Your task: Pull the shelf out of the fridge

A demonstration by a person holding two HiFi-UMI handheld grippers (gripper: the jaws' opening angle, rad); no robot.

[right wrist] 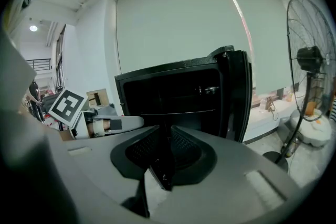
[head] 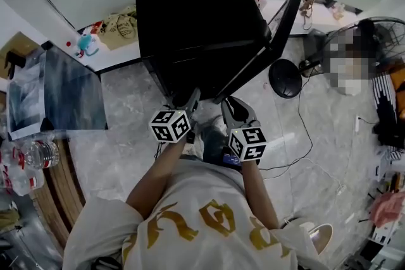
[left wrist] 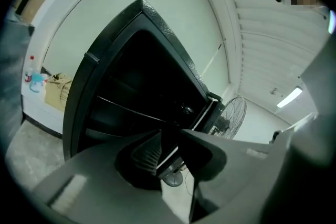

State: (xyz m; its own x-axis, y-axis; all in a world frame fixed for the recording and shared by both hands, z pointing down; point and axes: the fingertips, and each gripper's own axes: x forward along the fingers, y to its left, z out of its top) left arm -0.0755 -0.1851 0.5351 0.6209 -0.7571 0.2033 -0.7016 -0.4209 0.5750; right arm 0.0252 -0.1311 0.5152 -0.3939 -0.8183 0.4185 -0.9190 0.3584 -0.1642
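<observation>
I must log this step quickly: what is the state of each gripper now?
Left gripper: closed on the shelf edge.
Right gripper: closed on the same shelf.

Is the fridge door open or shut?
Open: the door stands swung out right of the fridge, and both gripper views look into its dark interior.

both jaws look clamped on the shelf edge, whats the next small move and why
Probably draw both grippers straight back together, shelf level. The left gripper and right gripper each have jaws shut on the thin shelf edge, and the open door of the fridge juts out on the right, so an even pull should avoid twisting or clipping it.
</observation>
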